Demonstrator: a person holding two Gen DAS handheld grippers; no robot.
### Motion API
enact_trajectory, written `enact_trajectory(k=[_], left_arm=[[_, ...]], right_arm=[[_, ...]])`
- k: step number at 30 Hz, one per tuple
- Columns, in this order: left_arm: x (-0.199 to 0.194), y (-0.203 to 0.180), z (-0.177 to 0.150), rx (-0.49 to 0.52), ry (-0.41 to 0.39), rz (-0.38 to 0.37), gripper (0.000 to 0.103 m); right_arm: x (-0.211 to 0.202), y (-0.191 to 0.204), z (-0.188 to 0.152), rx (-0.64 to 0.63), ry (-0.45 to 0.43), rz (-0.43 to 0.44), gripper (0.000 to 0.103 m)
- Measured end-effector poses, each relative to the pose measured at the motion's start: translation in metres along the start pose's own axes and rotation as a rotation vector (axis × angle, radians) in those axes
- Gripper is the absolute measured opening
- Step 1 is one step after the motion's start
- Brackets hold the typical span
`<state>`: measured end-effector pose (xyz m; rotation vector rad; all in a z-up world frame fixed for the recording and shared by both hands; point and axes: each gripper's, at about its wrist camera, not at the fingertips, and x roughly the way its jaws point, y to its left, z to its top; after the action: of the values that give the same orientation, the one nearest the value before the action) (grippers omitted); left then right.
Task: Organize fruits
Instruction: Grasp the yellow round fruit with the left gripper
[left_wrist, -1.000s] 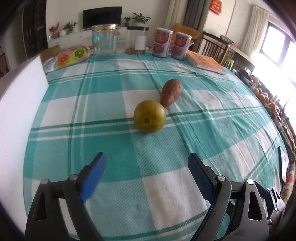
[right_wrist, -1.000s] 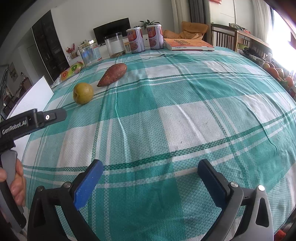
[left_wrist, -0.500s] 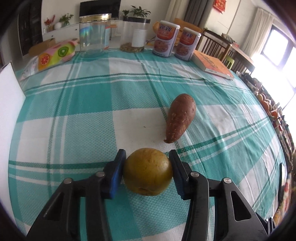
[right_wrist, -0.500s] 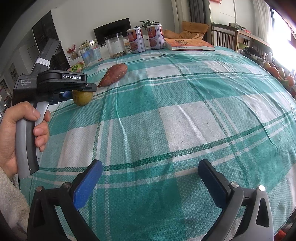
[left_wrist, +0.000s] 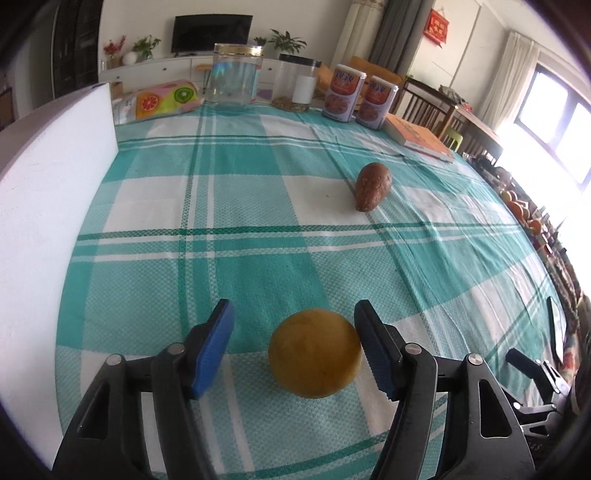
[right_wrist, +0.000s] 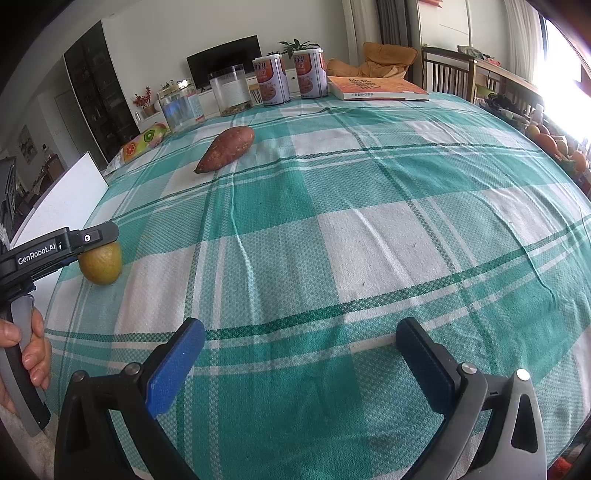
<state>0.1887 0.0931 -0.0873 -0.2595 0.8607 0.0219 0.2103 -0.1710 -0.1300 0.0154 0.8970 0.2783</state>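
Left wrist view: left tool (left_wrist: 293, 350) spread, round yellow fruit (left_wrist: 314, 353) resting on the table (left_wrist: 236, 206) between the fingers, off-centre toward the right pad (left_wrist: 375, 354), seemingly touching it, with a clear gap on the left-pad side. Sweet potato (left_wrist: 371, 181) well ahead and slightly right. Risk if pulled back crooked: right pad dragging or nudging the fruit, setting it rolling toward the near table edge. Loose cloth could also let it roll.

Right wrist view: right tool (right_wrist: 299, 354) spread wide, pinching nothing, only cloth between the fingers. Fruit (right_wrist: 101, 262) far left, near the table's left edge, under the left tool's finger. Sweet potato (right_wrist: 226, 148) well ahead-left. A hasty reach there risks the tools colliding.
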Motion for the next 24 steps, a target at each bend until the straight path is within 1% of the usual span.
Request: enact_trajectory(k=[1,5,8,10,12,14,17,20,22,24], left_arm=[[-0.001,0.0,-0.003,0.005,-0.007,0.007,0.079],[0.003,-0.009,-0.008,0.062,0.001,0.001,0.079],[0.007,-0.02,-0.011,0.141,-0.009,0.034,0.079],[0.014,-0.024,-0.013,0.168,-0.001,0.055,0.079],[0.021,-0.024,-0.014,0.174,0.015,0.068,0.079],[0.022,-0.026,-0.013,0.184,0.01,0.076,0.08],[0.025,-0.028,-0.013,0.19,0.021,0.091,0.082],[0.027,-0.031,-0.014,0.21,0.027,0.118,0.084],[0.027,-0.03,-0.014,0.204,0.029,0.118,0.085],[0.027,-0.03,-0.014,0.203,0.029,0.118,0.086]], right_arm=[[0.0,0.0,0.0,0.001,-0.001,0.001,0.103],[0.0,0.0,0.0,0.001,0.0,-0.001,0.103],[0.0,0.0,0.0,0.002,0.0,0.0,0.103],[0.0,0.0,0.0,0.001,0.0,-0.001,0.103],[0.0,0.0,0.0,0.001,0.0,0.0,0.103],[0.0,0.0,0.0,0.001,0.0,-0.001,0.103],[-0.001,-0.001,0.0,0.002,0.0,0.001,0.103],[-0.001,-0.003,0.001,0.017,-0.001,0.022,0.103],[0.002,-0.008,0.01,0.031,0.008,0.059,0.103],[0.014,-0.012,0.032,0.037,0.045,0.077,0.103]])
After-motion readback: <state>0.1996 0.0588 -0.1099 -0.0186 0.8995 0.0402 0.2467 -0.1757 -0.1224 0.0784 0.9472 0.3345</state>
